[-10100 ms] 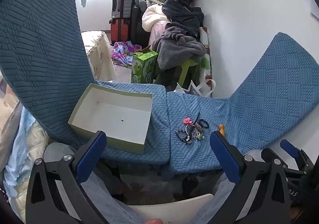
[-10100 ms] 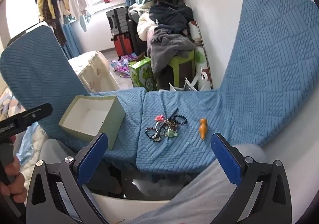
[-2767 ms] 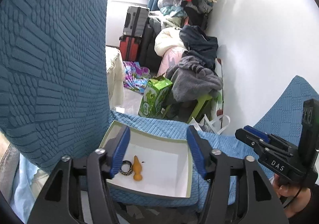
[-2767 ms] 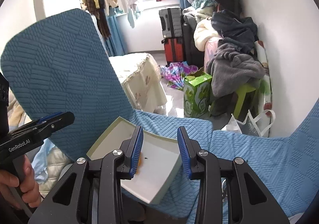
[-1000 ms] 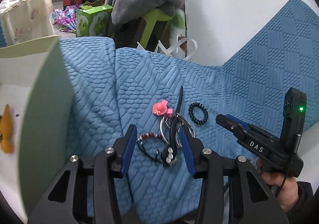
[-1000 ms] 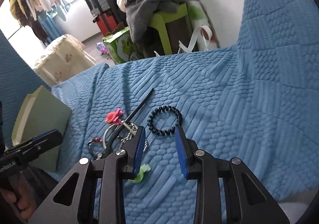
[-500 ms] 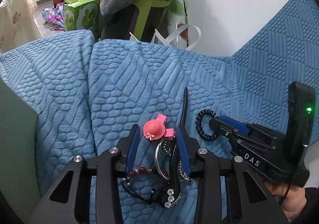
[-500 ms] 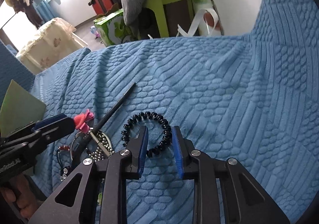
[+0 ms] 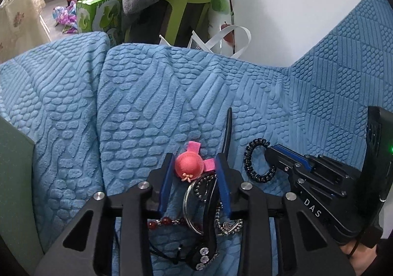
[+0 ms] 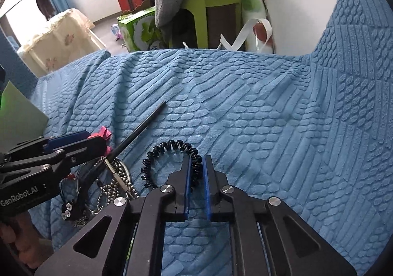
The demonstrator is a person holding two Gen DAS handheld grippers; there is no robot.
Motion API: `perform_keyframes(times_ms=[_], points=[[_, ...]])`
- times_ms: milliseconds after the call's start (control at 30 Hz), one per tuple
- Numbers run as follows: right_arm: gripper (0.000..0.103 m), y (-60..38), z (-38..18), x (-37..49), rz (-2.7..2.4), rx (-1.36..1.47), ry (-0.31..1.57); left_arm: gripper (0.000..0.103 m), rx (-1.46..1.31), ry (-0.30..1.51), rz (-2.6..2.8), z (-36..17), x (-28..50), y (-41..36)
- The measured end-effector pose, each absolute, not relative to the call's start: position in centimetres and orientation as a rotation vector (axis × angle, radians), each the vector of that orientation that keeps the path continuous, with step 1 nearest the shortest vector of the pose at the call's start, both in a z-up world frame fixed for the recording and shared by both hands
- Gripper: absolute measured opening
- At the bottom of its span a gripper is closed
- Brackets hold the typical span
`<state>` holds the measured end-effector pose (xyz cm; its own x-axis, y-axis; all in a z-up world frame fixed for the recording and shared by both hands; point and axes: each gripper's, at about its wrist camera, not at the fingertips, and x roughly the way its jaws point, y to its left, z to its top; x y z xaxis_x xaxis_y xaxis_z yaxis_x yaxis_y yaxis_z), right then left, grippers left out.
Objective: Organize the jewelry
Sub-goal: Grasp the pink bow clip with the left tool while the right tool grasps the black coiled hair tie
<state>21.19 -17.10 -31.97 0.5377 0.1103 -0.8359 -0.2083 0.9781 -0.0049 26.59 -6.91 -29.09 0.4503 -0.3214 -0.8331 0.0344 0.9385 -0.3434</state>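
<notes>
A pile of jewelry lies on the blue textured cushion (image 9: 152,109). My left gripper (image 9: 195,165) has its pads on both sides of a pink hat-shaped hair clip (image 9: 188,166), closed on it. Behind it lie a silver bangle (image 9: 189,204), a red bead bracelet (image 9: 162,222) and a black hair stick (image 9: 228,133). My right gripper (image 10: 196,165) is shut on the near edge of a black spiral hair tie (image 10: 169,151), which also shows in the left wrist view (image 9: 253,165). The green box edge (image 9: 14,177) is at the left.
A green stool (image 10: 208,11) with grey clothes, a green carton (image 10: 140,28), a white bag and suitcases stand past the cushion's far edge. The cushion's raised back (image 10: 356,55) rises at the right. A white wall is behind.
Both grippers have moved down onto the pile and closed: the left on the pink clip, the right on the black spiral tie.
</notes>
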Motion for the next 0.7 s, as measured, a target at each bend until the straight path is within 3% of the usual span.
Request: perform_keyframes(times_ms=[233, 300, 700], points=[[0.007, -16.9, -31.9, 21.3, 0.197, -0.091, 0.989, 0.034, -0.312, 1.076, -0.221, -29.3, 26.0, -6.8], [0.007, -16.9, -31.8, 21.4, 0.192, -0.091, 0.989, 0.024, -0.308, 1.078, -0.209, -29.3, 25.8, -6.7], [0.007, -16.0, -30.8, 20.2, 0.203, -0.081, 0.972, 0.024, -0.303, 1.08, -0.23, -28.8, 24.3, -5.6]])
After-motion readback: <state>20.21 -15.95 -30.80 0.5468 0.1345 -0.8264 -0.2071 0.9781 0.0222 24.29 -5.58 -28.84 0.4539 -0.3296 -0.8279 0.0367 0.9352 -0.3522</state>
